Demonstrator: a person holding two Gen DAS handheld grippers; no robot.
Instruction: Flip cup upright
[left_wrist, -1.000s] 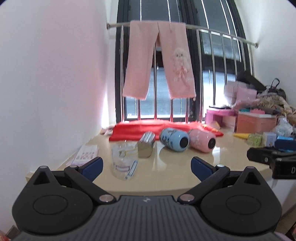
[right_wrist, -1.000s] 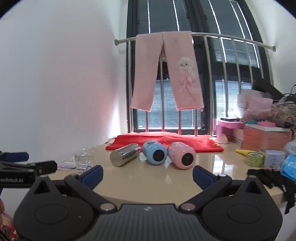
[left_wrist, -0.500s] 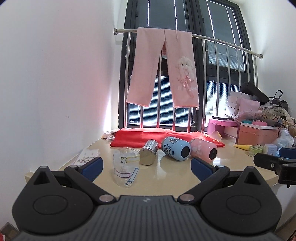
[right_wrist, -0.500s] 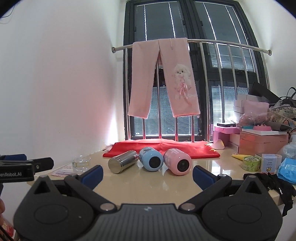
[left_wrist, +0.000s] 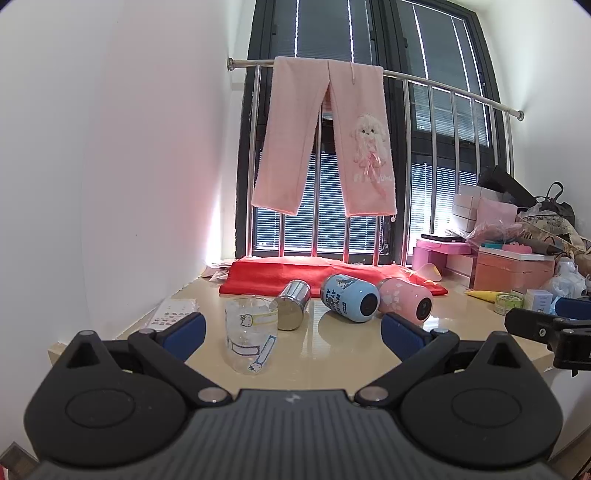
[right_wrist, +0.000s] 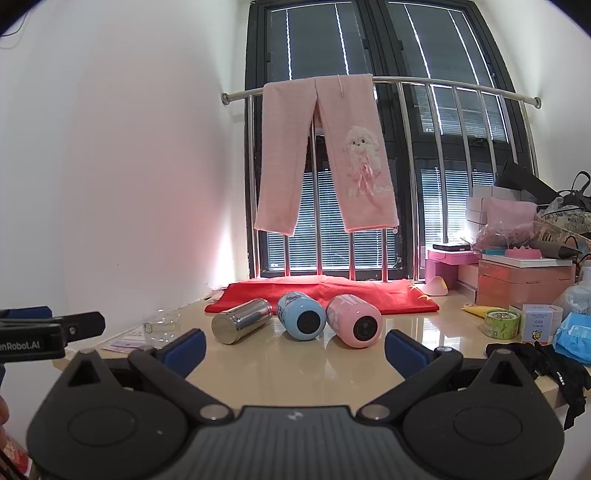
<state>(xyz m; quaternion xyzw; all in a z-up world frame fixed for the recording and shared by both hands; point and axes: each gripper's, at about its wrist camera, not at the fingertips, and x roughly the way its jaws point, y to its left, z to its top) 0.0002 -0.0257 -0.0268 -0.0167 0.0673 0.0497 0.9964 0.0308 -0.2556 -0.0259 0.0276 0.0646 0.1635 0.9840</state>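
Three cups on their sides, both grippers waiting off the near edge

Beige table w/ a row of three cups lying down in front of a red cloth at the far side by the window. Left to right: steel cup, blue cup, pink cup. Blue & pink look to be touching each other; steel one sits just left of the blue, angled, its flat end toward the near-left. Their round ends face the near side.

Near-left of the steel cup stands a clear glass cup w/ cartoon stickers, upright, close to the near edge. A sticker sheet lies flat further left.

Left gripper: fingers wide apart, nothing between them but air; the glass cup shows just inside its left finger, not touched. Right gripper: fingers also spread wide, holding nothing, pointed at the cup row from the near side, well apart from it.

Pink trousers hang on the rail behind. Boxes & clutter piled far right, roll of green tape near a small white box
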